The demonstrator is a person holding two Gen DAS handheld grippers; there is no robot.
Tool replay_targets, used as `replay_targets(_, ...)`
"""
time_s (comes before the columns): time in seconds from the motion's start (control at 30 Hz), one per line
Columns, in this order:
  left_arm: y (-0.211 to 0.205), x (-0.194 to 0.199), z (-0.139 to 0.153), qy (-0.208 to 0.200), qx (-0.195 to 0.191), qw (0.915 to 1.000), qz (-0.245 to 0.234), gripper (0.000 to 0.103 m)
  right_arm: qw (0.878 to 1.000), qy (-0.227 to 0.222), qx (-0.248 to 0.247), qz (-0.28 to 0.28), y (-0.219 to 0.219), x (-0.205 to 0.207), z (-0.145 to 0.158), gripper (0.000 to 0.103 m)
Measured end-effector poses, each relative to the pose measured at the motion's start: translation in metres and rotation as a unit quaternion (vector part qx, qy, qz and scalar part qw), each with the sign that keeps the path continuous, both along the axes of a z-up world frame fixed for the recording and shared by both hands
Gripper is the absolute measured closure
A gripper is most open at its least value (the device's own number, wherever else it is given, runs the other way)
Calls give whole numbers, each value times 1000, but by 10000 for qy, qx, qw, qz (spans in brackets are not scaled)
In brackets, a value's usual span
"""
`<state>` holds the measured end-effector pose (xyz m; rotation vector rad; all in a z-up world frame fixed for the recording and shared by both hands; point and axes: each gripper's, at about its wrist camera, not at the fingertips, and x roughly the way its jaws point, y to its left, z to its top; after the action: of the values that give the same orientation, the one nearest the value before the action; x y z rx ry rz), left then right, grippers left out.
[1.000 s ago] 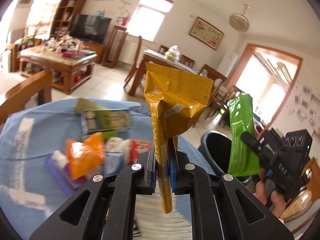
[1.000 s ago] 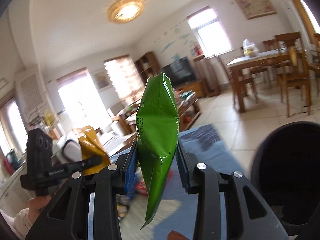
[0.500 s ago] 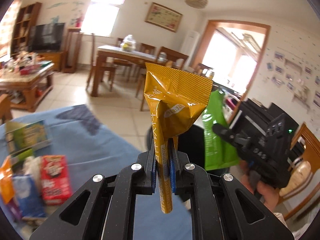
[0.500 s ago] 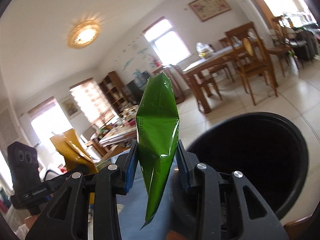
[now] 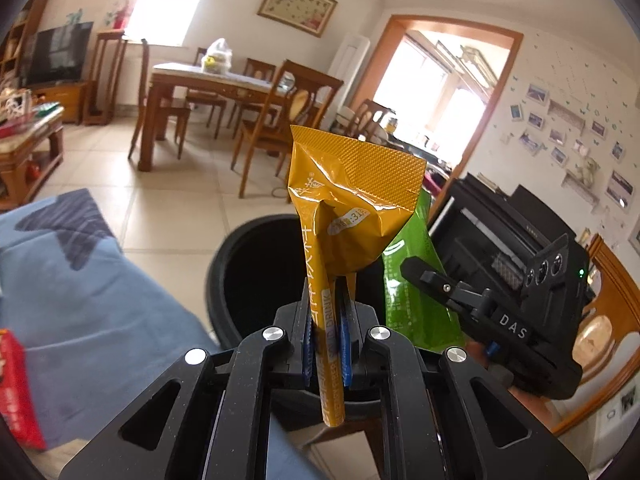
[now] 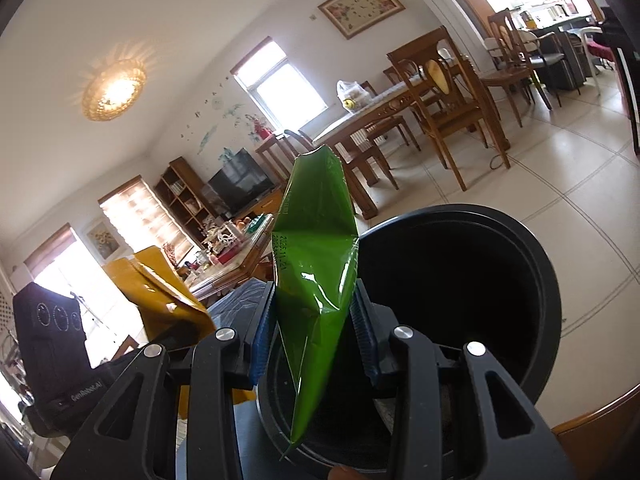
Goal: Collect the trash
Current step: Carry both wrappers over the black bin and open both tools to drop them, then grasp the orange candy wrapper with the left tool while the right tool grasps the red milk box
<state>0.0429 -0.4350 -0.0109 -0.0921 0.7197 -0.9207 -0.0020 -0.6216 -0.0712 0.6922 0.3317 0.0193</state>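
My left gripper [image 5: 326, 336] is shut on a yellow drink sachet [image 5: 352, 208] that stands upright between its blue pads. Just beyond it gapes a round black trash bin [image 5: 256, 268]. My right gripper [image 6: 316, 340] is shut on a green wrapper [image 6: 316, 256], held upright over the near rim of the same trash bin [image 6: 460, 280]. In the left wrist view the green wrapper [image 5: 408, 280] shows behind the sachet, with the right gripper [image 5: 424, 280] at the right. In the right wrist view the yellow sachet [image 6: 160, 292] and the left gripper body sit at the left.
A blue cloth [image 5: 80, 280] covers the surface at the left, with a red packet [image 5: 16, 392] at its edge. A wooden dining table [image 5: 208, 84] and chairs stand behind on the tiled floor. A black piano [image 5: 512, 236] is at the right.
Both grippers have swung away from the pile of packets on the blue cloth towards the black bin, which now fills the space in front of them. Both wrappers remain gripped.
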Motion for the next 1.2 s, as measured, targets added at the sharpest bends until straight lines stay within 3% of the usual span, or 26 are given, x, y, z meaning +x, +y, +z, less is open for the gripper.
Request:
replay_targets(0.5, -30, 17, -27, 106, 267, 9995, -124, 90, 9996, 159, 149, -202, -11, -7, -10, 64)
replay_targets(0.53, -32, 17, -26, 96, 278, 9995, -128, 87, 9995, 186, 153, -214, -12, -8, -10, 63)
replay_targets(0.57, -32, 17, -26, 82, 282, 9995, -122, 70, 9994, 205, 148, -231, -11, -8, -10, 62)
replay_targets(0.6, -32, 15, -23, 46, 275, 9996, -70, 42, 9993, 221, 156, -243, -12, -9, -10, 47)
replay_targets(0.63, -28, 15, -21, -15, 254, 9997, 31, 30, 9992, 206, 221, -275, -12, -11, -10, 22)
replay_targets(0.67, -23, 15, -18, -113, 182, 9996, 156, 16, 9989, 143, 301, -335, -13, -14, -10, 15)
replay_targets(0.97, 12, 5, -3, -167, 150, 9991, 346, 13, 9991, 201, 106, -351, -1, -16, 2, 12)
replay_targets(1.2, 77, -5, 14, -275, 249, 9962, 790, 10, 9995, 300, -97, 20, 32, -1, 8, 12)
